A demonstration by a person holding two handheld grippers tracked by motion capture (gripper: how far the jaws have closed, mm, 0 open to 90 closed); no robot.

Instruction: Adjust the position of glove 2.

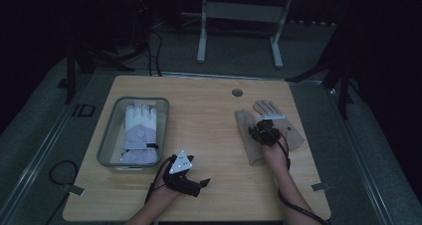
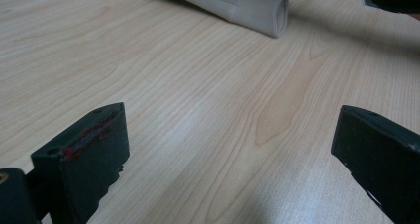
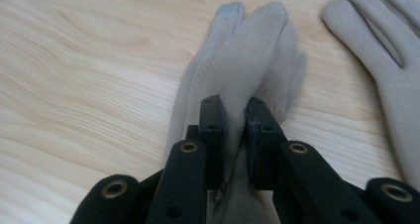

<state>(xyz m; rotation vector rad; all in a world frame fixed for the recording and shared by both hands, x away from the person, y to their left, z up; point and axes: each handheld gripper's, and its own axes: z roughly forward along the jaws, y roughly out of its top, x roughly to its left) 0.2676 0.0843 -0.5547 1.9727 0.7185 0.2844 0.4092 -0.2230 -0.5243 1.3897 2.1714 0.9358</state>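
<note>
Fingers of the right gripper (image 3: pixel 236 116) pinch a beige glove (image 3: pixel 247 50) mid-table; left gripper (image 2: pixel 228 149) spread over bare wood.

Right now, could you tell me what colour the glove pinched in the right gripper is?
Beige; the glove shows best in the right gripper view.

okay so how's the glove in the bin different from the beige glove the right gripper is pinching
The bin glove is white and lilac, padded and bulky; the pinched glove is plain beige and thin. The bin glove lies flat in the clear bin; the pinched glove is bunched between the right gripper jaws on the table. Both point away from the person.
</note>
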